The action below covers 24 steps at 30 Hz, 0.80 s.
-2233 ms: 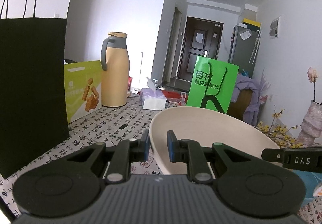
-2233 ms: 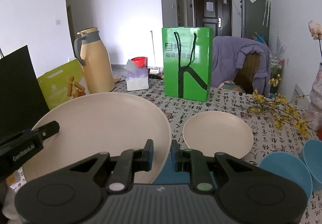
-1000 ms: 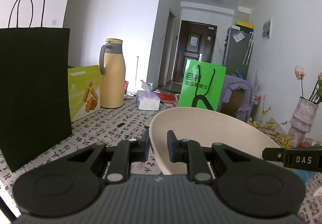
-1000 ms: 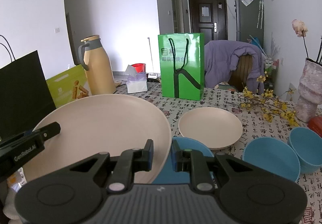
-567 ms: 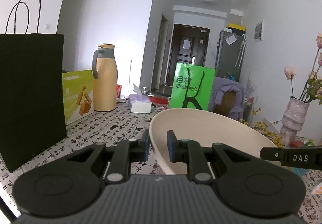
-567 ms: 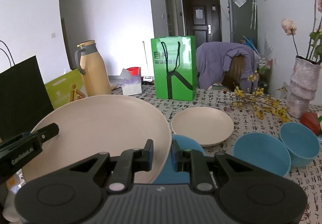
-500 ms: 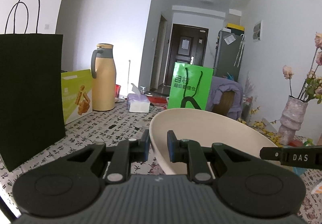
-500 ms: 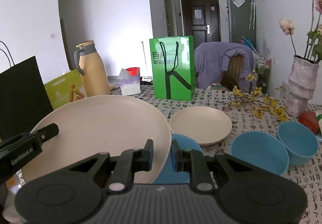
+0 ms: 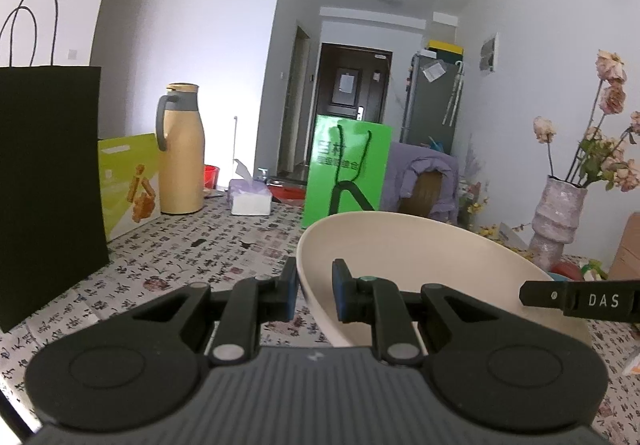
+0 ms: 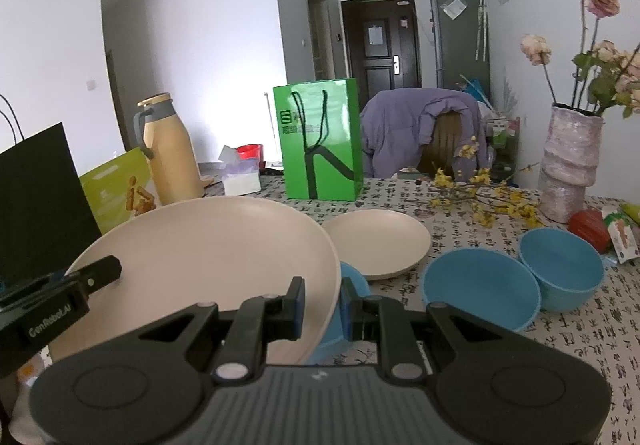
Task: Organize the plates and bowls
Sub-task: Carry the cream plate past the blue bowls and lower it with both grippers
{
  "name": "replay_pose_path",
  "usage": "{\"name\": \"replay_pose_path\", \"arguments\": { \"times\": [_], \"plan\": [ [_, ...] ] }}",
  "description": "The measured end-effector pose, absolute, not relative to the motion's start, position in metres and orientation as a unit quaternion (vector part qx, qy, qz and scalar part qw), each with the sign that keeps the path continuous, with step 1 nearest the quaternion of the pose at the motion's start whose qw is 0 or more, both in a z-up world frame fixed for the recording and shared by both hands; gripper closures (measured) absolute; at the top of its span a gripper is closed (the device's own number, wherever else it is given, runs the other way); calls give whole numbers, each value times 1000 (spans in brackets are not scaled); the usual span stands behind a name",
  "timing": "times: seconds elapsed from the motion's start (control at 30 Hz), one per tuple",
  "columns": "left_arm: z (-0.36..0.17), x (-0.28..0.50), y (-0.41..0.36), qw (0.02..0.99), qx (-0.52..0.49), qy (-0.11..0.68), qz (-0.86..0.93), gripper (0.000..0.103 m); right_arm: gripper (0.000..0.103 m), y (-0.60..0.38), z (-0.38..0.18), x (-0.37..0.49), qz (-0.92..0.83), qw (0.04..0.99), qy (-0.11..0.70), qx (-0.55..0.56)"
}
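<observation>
The large cream plate (image 10: 208, 257) is held up off the table (image 10: 580, 329), tilted, its broad matte face shown pale and unmarked, with a shallow raised rim all round. Its right edge is pinched between the narrowed fingers of the right gripper (image 10: 322, 308), one pad on the upper face, the other beneath. In the left wrist view the same plate (image 9: 420, 257) is seen gripped at its near left rim by the left gripper (image 9: 314, 295), fingers drawn close on the thin edge, the dish swelling away to the right of them.

Beyond the right fingers and a little to their right, a smaller cream plate (image 10: 378, 241) is found lying flat on the printed cloth. Right of the fingers two blue bowls are seen side by side, the nearer one (image 10: 480, 291) just touching the farther one (image 10: 560, 273). A third blue bowl (image 10: 352, 287) is glimpsed directly behind the fingers, partly hidden under the held plate's edge.

A green bag (image 10: 318, 139) is seen standing well beyond the fingertips.
</observation>
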<state>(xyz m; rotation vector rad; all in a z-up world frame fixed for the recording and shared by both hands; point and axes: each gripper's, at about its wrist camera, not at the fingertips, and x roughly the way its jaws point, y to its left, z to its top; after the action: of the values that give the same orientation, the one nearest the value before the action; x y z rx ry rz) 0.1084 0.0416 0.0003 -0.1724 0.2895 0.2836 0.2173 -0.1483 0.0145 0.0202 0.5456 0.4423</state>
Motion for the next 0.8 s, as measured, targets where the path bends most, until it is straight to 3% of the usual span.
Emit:
{"name": "replay_pose_path", "arguments": {
  "times": [0.8],
  "plan": [
    [-10, 107, -9, 984, -56, 145, 85, 85, 85, -208, 1, 193, 173, 950, 256, 37]
  ]
}}
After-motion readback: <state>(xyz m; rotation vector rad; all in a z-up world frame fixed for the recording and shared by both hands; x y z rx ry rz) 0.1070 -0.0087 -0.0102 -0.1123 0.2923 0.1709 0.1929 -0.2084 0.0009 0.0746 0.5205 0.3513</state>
